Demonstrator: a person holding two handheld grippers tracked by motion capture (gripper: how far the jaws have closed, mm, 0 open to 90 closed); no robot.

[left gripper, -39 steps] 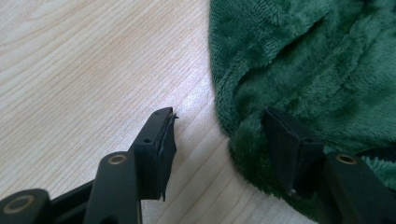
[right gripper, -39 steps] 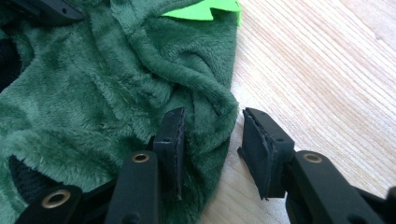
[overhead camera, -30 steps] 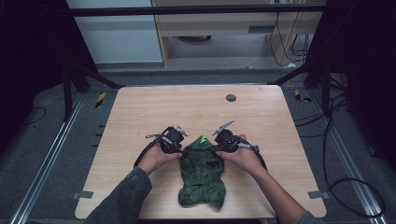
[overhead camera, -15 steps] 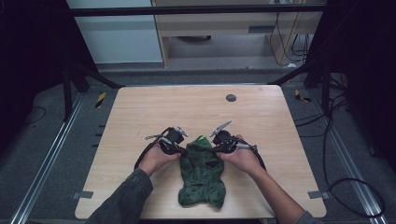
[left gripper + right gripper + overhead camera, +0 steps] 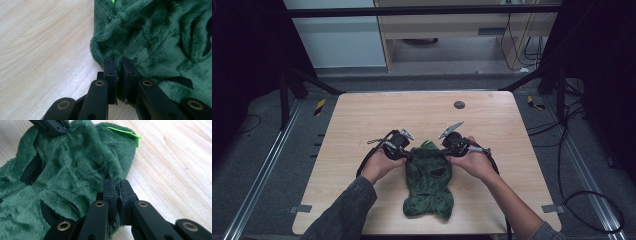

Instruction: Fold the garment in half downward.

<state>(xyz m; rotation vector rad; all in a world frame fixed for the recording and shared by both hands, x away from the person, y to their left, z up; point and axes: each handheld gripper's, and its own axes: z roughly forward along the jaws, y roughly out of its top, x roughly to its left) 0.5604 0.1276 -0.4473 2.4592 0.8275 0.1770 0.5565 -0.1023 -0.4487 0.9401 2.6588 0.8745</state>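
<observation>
A dark green fleece garment (image 5: 428, 180) with black-trimmed openings lies on the wooden table (image 5: 362, 115), a bright green tag (image 5: 426, 143) at its far end. My left gripper (image 5: 408, 156) sits at the garment's upper left edge. In the left gripper view its jaws (image 5: 118, 61) are shut on a fold of the fleece (image 5: 160, 37). My right gripper (image 5: 446, 152) is at the upper right edge, and its jaws (image 5: 117, 182) pinch the fleece (image 5: 70, 170) just below the tag (image 5: 125, 132). The left gripper's jaws (image 5: 51, 125) show across the cloth.
A small dark round disc (image 5: 459, 105) sits at the far middle of the table. Black frame struts (image 5: 307, 80) and cables (image 5: 592, 200) surround the table on the grey floor. Bare wood lies beyond and beside the garment.
Both hands stay almost where they were at the garment's top corners. The fleece's upper edge looks slightly more gathered between the two grippers.
</observation>
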